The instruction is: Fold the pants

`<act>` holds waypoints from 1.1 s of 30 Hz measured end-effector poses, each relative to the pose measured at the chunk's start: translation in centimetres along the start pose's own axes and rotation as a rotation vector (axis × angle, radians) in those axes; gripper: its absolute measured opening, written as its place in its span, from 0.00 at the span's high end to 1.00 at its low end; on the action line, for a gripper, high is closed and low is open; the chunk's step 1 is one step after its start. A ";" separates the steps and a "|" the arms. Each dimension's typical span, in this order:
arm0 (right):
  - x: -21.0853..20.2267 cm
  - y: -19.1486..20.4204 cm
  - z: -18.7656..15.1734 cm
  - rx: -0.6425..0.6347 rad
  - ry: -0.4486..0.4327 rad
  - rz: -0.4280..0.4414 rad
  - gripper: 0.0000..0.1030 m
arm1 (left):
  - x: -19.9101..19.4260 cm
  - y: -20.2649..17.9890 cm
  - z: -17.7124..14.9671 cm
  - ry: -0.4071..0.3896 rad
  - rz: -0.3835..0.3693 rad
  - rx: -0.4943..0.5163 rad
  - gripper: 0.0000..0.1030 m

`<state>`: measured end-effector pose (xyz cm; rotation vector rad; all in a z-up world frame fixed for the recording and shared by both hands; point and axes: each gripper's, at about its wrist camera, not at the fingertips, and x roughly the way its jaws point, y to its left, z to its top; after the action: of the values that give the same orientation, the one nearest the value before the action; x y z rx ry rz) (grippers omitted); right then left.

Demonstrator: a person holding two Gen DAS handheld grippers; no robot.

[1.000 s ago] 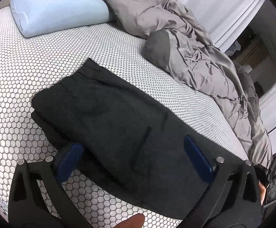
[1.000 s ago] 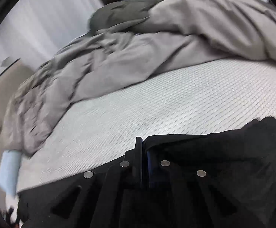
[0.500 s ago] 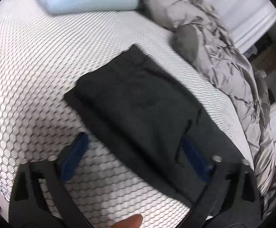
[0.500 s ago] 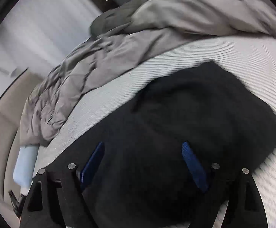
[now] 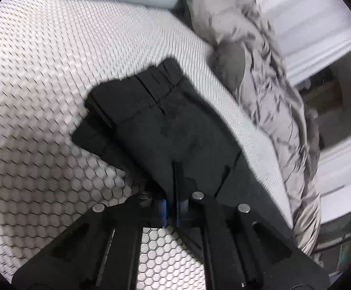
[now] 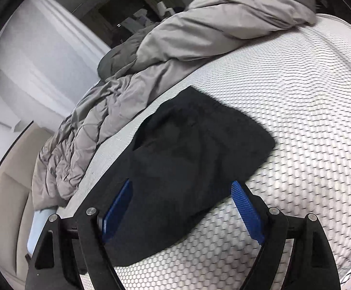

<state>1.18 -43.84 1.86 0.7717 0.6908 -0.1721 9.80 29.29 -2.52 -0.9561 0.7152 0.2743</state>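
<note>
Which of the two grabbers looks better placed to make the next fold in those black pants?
Left, probably. The left gripper is already shut on the near edge of the black pants, ready to lift it. The right gripper stands open above the pants, its blue pads gripping nothing.

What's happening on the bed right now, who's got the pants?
A person with a gripper in each hand is folding black pants on the honeycomb-patterned mattress. The left gripper has just closed and is pinched on the near edge of the partly folded pants. The right gripper stands open above the fabric, holding nothing. A grey duvet is bunched along the far side.
</note>
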 end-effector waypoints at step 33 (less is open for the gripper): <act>1.6 -8.8 -1.4 0.333 0.175 0.180 0.77 | 0.0 2.5 2.5 -0.020 0.168 0.118 0.98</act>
<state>-1.68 -48.98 -5.01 1.1738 0.7634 -0.0551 9.65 32.76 -3.21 -0.7819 0.7864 0.3840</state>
